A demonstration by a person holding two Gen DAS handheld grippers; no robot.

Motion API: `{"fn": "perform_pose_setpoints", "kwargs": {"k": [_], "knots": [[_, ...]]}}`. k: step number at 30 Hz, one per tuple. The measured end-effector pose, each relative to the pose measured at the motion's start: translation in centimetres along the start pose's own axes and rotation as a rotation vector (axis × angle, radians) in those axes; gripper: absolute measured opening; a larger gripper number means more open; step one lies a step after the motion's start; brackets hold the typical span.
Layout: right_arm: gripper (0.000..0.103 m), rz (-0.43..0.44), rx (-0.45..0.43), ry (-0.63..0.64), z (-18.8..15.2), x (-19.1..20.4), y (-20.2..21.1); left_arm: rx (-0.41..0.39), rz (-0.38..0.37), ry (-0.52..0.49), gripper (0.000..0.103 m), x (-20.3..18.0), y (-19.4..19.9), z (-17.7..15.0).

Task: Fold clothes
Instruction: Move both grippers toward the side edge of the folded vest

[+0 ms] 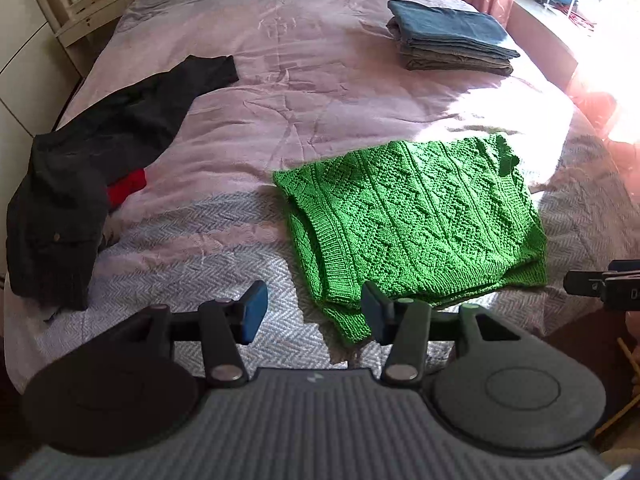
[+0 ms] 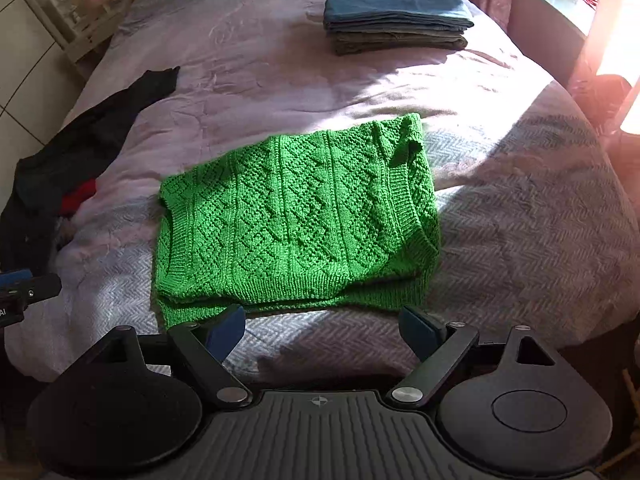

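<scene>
Right now the green sweater (image 2: 296, 220) lies folded on the bed (image 2: 520, 216), near its front edge. Both the left gripper (image 1: 314, 312) and right gripper (image 2: 322, 330) hang released, empty (jaws spread). Pinch both near corners together, lifting evenly.

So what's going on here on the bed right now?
A person is folding laundry on the pink-covered bed with two handheld grippers. The bright green cable-knit sweater lies folded into a rough rectangle near the bed's edge. Both the left gripper and the right gripper hover open just short of it, holding nothing. A folded stack of blue and grey clothes sits farther back, and a crumpled dark garment pile waits to the left.
</scene>
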State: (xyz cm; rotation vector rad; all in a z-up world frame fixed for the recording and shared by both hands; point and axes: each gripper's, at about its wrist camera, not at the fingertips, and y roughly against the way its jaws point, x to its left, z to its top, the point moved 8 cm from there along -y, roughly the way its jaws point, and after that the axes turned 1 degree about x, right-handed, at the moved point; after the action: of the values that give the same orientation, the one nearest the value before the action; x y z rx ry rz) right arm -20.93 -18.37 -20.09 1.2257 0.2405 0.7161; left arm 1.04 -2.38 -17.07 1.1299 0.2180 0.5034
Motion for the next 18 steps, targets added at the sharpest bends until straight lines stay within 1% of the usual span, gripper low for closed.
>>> {"fn": "perform_pose_setpoints", "kwargs": {"k": [3,6,10,15,18], "knots": [[0.087,-0.025,-0.005,-0.036,-0.9,1.0,0.0,0.009,-0.024,-0.035,0.048,0.9,-0.7,-0.3],[0.087,-0.05,0.008,-0.065,-1.7,1.7,-0.2,0.034,-0.038,-0.051,0.048,1.7,-1.6,-0.8],[0.087,-0.073,0.027,-0.077,-2.3,2.4,-0.5,0.064,-0.067,-0.048,0.048,2.2,-2.4,-1.6],[0.087,-0.096,0.064,-0.052,-2.5,2.9,-2.0,0.107,-0.068,-0.026,0.048,3.1,-3.9,-2.6],[0.087,-0.091,0.074,-0.04,-2.2,2.8,-3.0,0.124,-0.064,-0.002,0.048,3.5,-4.7,-2.9]]}}
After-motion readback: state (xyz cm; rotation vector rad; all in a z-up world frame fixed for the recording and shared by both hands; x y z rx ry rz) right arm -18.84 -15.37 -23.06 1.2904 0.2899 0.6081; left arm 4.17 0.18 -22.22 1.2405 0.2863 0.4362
